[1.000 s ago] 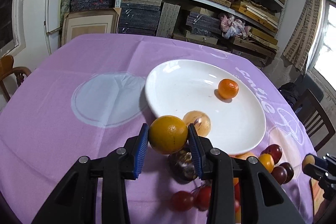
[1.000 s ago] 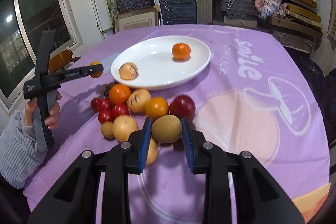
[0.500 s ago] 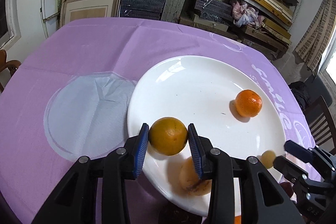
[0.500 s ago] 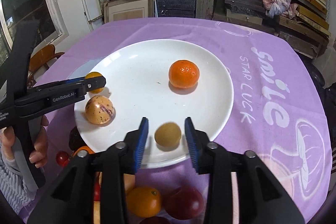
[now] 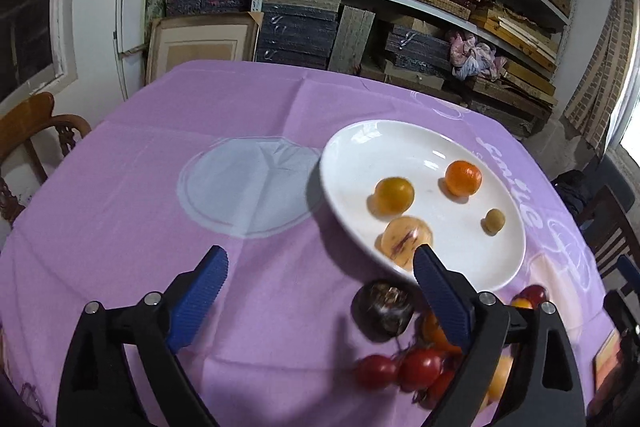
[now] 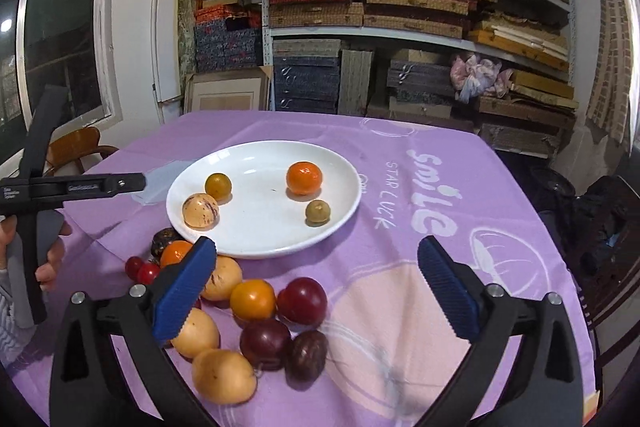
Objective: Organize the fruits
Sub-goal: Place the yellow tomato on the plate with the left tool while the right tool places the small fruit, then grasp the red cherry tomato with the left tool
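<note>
Both the left gripper (image 5: pixel 320 263) and right gripper (image 6: pixel 316 259) have jaws opening wide with nothing between them. Four fruits sit on the white plate (image 6: pixel 256 247); the loose pile (image 6: pixel 256 307) waits on the near desk. Next pick: straddle one outer fruit, close gently to avoid bruising or scattering neighbours

Left wrist view: cherry tomatoes (image 5: pixel 404 367) motion-blurred, partly hidden behind right jaw arm; dark round fruit (image 5: pixel 382 309) smeared, kind unclear. White plate (image 5: pixel 404 143) near rim blurred. Right wrist view: person's hand (image 6: pixel 50 259) cut by left edge; tan fruit (image 6: pixel 222 269) half hidden behind blue pad.
</note>
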`<move>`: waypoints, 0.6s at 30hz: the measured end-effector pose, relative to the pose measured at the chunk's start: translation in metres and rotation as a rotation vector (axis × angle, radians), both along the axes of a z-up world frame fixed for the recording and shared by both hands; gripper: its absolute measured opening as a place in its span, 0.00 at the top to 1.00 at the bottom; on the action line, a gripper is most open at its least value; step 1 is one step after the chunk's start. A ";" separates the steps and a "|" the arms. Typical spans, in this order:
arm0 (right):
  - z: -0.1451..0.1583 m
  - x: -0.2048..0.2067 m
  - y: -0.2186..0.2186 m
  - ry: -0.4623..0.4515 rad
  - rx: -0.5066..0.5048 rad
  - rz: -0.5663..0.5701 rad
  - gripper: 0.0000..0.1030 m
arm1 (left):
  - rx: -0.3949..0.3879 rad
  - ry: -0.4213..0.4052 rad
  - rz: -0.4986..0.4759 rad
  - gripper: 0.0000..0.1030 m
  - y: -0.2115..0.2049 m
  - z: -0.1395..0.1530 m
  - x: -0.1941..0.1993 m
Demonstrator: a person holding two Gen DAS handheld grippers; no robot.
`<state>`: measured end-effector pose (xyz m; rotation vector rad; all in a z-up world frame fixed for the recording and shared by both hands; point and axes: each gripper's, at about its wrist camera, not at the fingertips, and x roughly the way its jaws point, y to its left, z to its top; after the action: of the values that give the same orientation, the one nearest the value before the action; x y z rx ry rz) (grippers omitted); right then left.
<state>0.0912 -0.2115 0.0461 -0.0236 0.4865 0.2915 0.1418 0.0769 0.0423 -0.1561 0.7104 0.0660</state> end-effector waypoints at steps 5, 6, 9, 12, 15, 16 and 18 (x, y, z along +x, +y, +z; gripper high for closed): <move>-0.022 -0.004 -0.031 0.090 0.099 -0.039 0.04 | 0.129 -0.016 -0.002 0.07 -0.010 -0.022 -0.034; -0.024 -0.002 -0.036 0.100 0.126 -0.047 0.04 | 0.120 -0.019 -0.018 0.07 -0.011 -0.023 -0.037; -0.025 -0.002 -0.051 0.114 0.213 -0.060 0.04 | 0.106 -0.054 -0.057 0.07 -0.018 -0.020 -0.044; -0.027 0.000 -0.061 0.136 0.258 -0.076 0.04 | 0.146 -0.047 -0.075 0.07 -0.025 -0.025 -0.043; -0.030 0.004 -0.064 0.169 0.290 -0.087 0.04 | 0.146 -0.018 -0.111 0.07 -0.029 -0.033 -0.039; -0.031 0.005 -0.065 0.178 0.300 -0.086 0.04 | 0.147 -0.025 -0.118 0.07 -0.030 -0.032 -0.040; -0.032 0.005 -0.065 0.184 0.311 -0.085 0.04 | 0.148 -0.029 -0.132 0.07 -0.032 -0.033 -0.041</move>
<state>0.0964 -0.2767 0.0143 0.3282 0.6184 0.2851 0.1004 0.0453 0.0092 0.0317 0.6828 -0.0102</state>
